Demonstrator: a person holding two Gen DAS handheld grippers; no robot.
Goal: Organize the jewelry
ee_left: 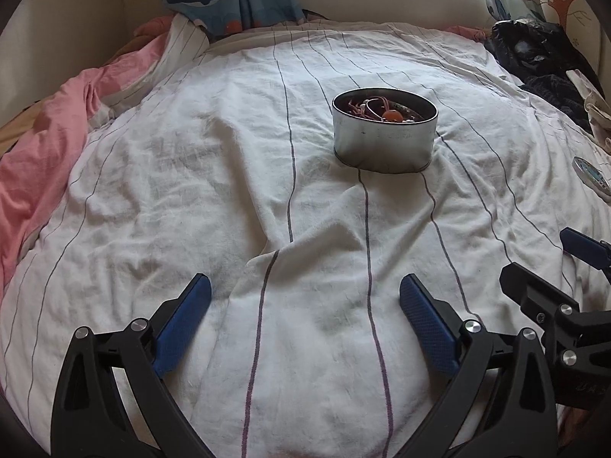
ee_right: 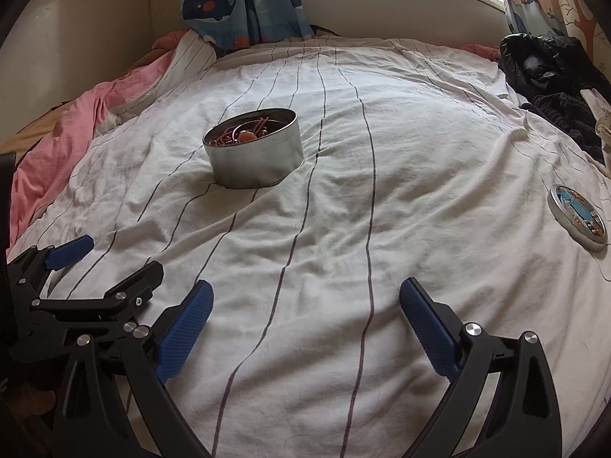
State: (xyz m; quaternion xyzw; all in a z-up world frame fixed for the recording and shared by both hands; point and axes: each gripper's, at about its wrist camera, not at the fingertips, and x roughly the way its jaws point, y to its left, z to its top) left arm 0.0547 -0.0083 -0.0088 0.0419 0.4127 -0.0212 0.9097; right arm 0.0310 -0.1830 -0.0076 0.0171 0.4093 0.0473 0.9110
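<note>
A bed with a wrinkled white striped sheet [ee_left: 229, 175] fills the room's corner under whale curtains [ee_right: 236, 4]. The round metal tin [ee_left: 383, 141], holding tangled jewelry [ee_left: 382, 108], stands mid-bed. Left gripper [ee_left: 305, 294] and right gripper [ee_right: 305, 297] are spread wide, empty. Only the right view shows the flat lid [ee_right: 578, 219] clearly.

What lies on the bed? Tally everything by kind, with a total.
Round metal tins holding jewelry: 1
Tin lids, lying apart at the right: 1
Piles of black clothing, at the far right edge: 1
Open grippers above the striped sheet: 2, left gripper, right gripper
Total: 5
</note>
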